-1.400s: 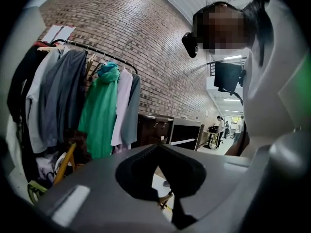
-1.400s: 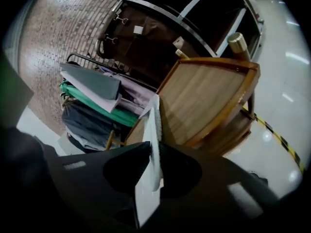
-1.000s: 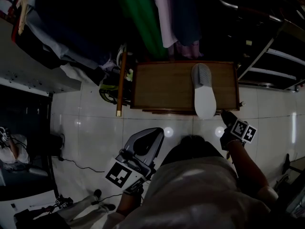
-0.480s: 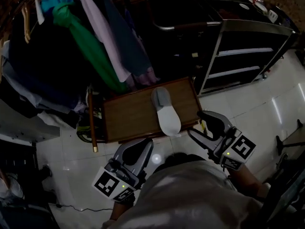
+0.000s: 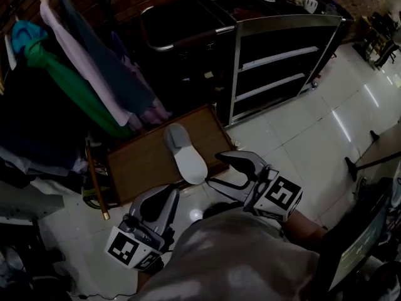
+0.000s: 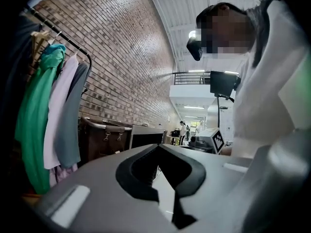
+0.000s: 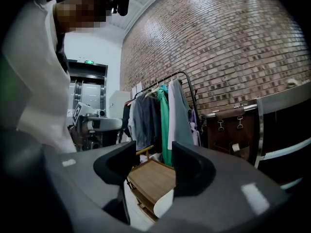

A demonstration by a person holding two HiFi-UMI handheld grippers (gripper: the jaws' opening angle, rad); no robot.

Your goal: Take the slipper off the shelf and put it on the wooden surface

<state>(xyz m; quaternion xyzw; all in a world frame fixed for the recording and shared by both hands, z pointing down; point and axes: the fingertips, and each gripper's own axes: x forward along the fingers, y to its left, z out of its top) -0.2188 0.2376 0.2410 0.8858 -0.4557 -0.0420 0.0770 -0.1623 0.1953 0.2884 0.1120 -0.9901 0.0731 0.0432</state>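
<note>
Counter [image 5: 141,163] is a low wooden top standing on the white tiled floor [image 5: 294,137]. I see one item on it, the slipper [image 5: 185,153]. It lies right of the counter's middle, running far edge to near edge, grey heel end toward the far edge. The white toe reaches the near edge and looks to poke slightly past it. In the right gripper view, same read: the counter [image 7: 148,177] with the slipper [image 7: 164,202] at its near edge. The rest of the top is bare wood. The black shelf [image 5: 282,61] stands on the floor just off the counter's far right corner.
</note>
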